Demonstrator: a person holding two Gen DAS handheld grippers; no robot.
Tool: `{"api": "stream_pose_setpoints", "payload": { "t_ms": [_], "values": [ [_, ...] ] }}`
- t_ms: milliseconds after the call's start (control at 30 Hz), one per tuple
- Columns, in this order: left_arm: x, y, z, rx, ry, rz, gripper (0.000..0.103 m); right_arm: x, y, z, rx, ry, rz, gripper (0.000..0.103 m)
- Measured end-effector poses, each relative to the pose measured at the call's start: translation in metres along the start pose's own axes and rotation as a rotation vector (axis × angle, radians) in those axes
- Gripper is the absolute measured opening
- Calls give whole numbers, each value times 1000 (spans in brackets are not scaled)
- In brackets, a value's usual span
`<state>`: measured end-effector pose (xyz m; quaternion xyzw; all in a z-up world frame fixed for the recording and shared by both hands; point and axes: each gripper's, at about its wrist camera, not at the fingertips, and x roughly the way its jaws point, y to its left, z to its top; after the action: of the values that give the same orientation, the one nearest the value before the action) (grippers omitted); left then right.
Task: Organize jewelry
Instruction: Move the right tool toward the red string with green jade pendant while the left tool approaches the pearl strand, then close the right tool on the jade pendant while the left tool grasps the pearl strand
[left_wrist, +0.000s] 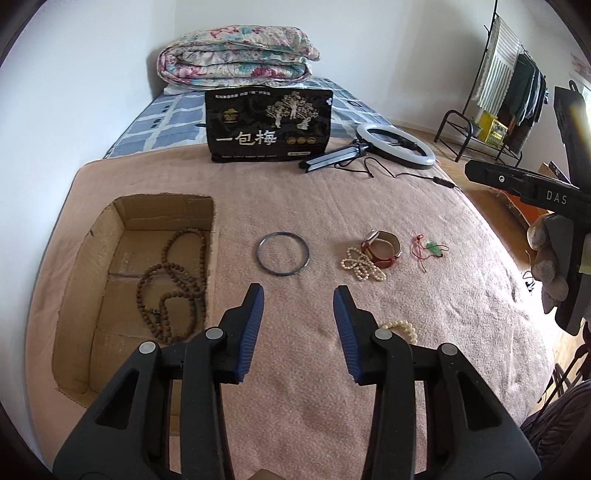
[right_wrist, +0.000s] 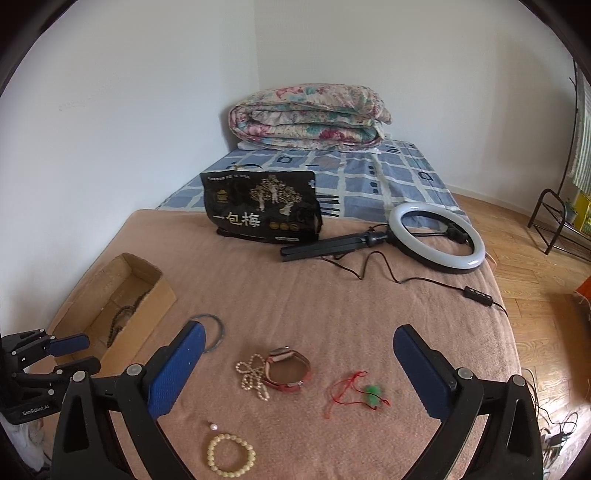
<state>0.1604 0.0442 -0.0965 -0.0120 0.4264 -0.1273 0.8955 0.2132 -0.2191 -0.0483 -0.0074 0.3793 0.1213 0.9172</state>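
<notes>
Jewelry loose mid-bed beside the box (left_wrist: 122, 221): the bangle (left_wrist: 283, 253) is stiff and slick, best pinched across its rim, the pearls (right_wrist: 255, 373) limp, best scooped at a bunch; left tongs (left_wrist: 298, 295) and right tongs (right_wrist: 295, 350) both gape, empty.

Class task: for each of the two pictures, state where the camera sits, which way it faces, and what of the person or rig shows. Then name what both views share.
Left wrist view: sits on the left gripper, looking down across the pink blanket at the cardboard box and metal bangle; the right gripper's body and a gloved hand show at right.
Right wrist view: sits on the right gripper, jaws wide, facing the watch and pearls; the left gripper shows at lower left.
Shared: box, bangle, watch, black bag, ring light.
</notes>
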Motion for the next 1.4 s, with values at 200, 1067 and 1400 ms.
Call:
{"api": "stream_pose_setpoints", "payload": {
  "t_ms": [200, 1067, 1400],
  "values": [
    [24, -27, 4, 31, 32, -51, 39, 8, -47, -15, 66, 52, -41, 103],
    [158, -77, 6, 34, 182, -100, 30, 92, -111, -80, 130, 261, -17, 75],
    [176, -87, 6, 53, 196, -51, 47, 102, -113, -82, 126, 273, -13, 75]
  ]
}}
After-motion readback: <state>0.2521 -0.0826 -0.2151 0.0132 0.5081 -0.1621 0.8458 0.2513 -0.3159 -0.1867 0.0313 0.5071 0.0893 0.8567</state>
